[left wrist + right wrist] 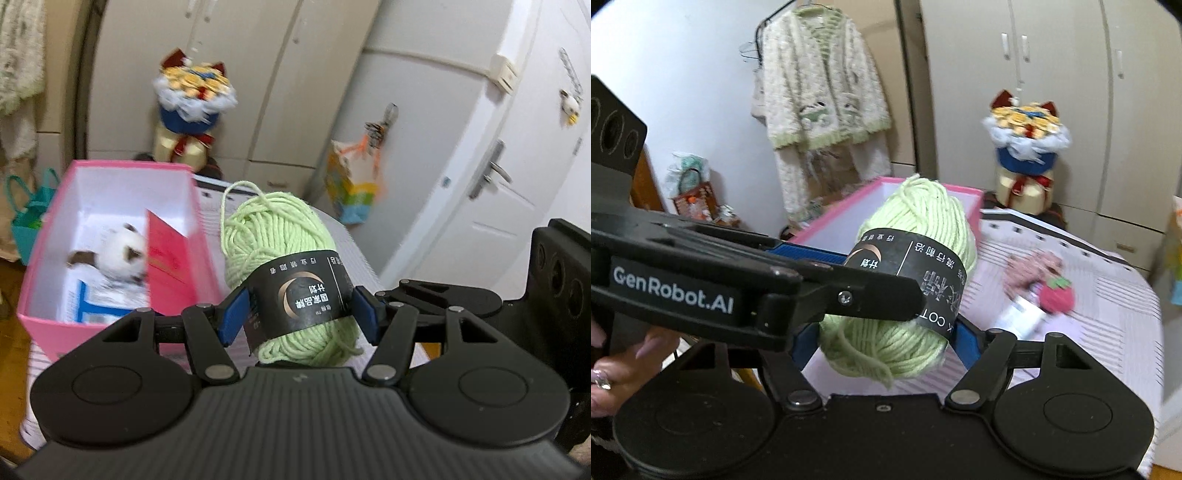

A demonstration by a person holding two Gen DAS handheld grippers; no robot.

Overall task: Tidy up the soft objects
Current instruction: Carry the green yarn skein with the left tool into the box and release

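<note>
Left wrist view: the left gripper (pixel 297 314) is closed on a skein of pale green yarn (pixel 284 236), its two blue pads (pixel 232 317) pressing the black paper band (pixel 299 295) from either side; the skein stands nearly upright between them, a loose strand looping off its top at 12 o'clock. At 9 o'clock from the yarn sits an open pink box (pixel 44 236) with white inner walls, holding a white-and-brown plush toy (pixel 118 254), a red card (pixel 166 254) leaning on its right wall and a blue-and-white packet (pixel 99 299). Box and yarn are above a pale striped cloth (pixel 354 258). A bouquet-like ornament (pixel 192 107) stands at 12 o'clock before beige cupboard doors, and a colourful bag (pixel 352 184) hangs at 2 o'clock on a white door. Part of the other tool's black body (pixel 554 273) shows at 3 o'clock. Right wrist view: the left gripper (pixel 849 295) crosses the frame from 9 o'clock and clamps the same green yarn (pixel 916 229) at centre. The right gripper (pixel 882 339) has blue pads (pixel 967 343) flanking the lower part of the skein — the visible right-hand pad lies against the band's edge, but the near pad is largely hidden behind the other tool, so its grip cannot be judged. The pink box (pixel 923 184) is behind the yarn at 12 o'clock. At 3 o'clock, on the striped cloth (pixel 1108 332), lies a blurred pink soft object with a strawberry-shaped piece (pixel 1056 295). A fluffy cream-and-green cardigan (pixel 820 96) hangs at 11 o'clock, and the person's hand (pixel 620 365) grips the tool at 8 o'clock.
</note>
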